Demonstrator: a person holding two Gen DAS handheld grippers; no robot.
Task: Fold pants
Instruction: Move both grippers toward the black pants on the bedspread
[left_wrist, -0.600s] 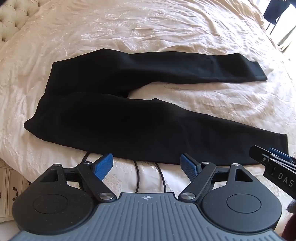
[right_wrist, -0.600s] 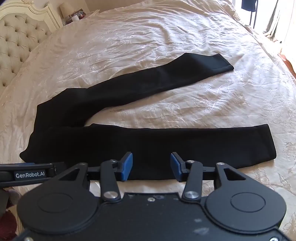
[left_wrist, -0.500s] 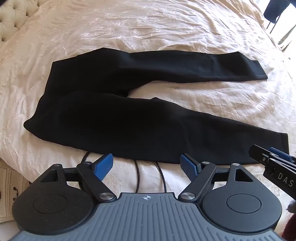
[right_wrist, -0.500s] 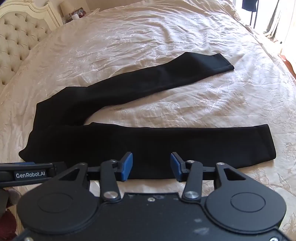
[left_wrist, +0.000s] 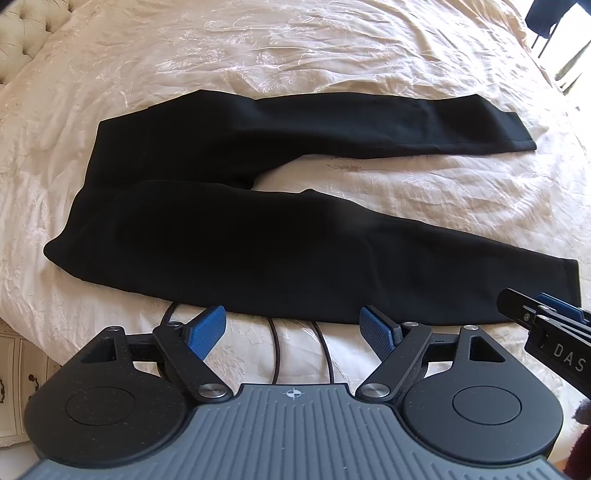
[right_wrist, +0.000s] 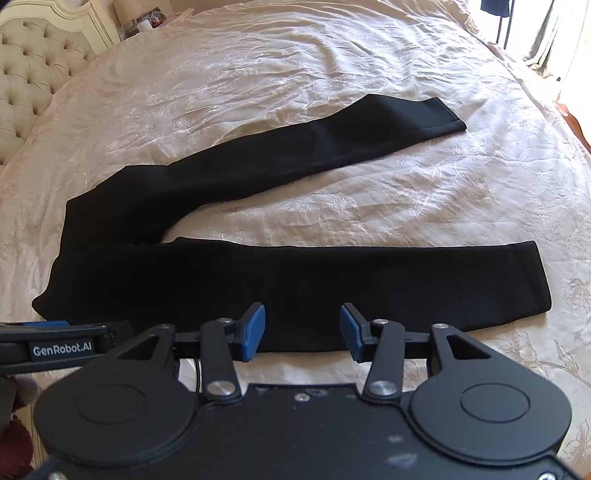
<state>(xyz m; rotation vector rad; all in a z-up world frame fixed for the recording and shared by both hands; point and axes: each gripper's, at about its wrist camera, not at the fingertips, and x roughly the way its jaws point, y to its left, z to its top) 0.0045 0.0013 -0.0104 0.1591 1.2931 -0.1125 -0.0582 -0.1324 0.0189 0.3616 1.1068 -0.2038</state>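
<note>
Black pants (left_wrist: 258, 243) lie flat on a cream bedspread (left_wrist: 295, 55), waist to the left, both legs spread apart toward the right in a V. They also show in the right wrist view (right_wrist: 295, 280). My left gripper (left_wrist: 293, 330) is open and empty, just short of the near leg's front edge. My right gripper (right_wrist: 303, 330) is open and empty, at the front edge of the near leg, about midway along it. The right gripper also shows at the right edge of the left wrist view (left_wrist: 546, 317).
A tufted cream headboard (right_wrist: 33, 70) stands at the left. Black cables (left_wrist: 325, 354) lie on the bedspread under the left gripper. A white bedside cabinet (left_wrist: 14, 373) is at the lower left. A nightstand with small items (right_wrist: 144, 22) is at the far corner.
Both grippers have crept slightly forward toward the near leg. The pants have not moved, and both grippers stay open.
</note>
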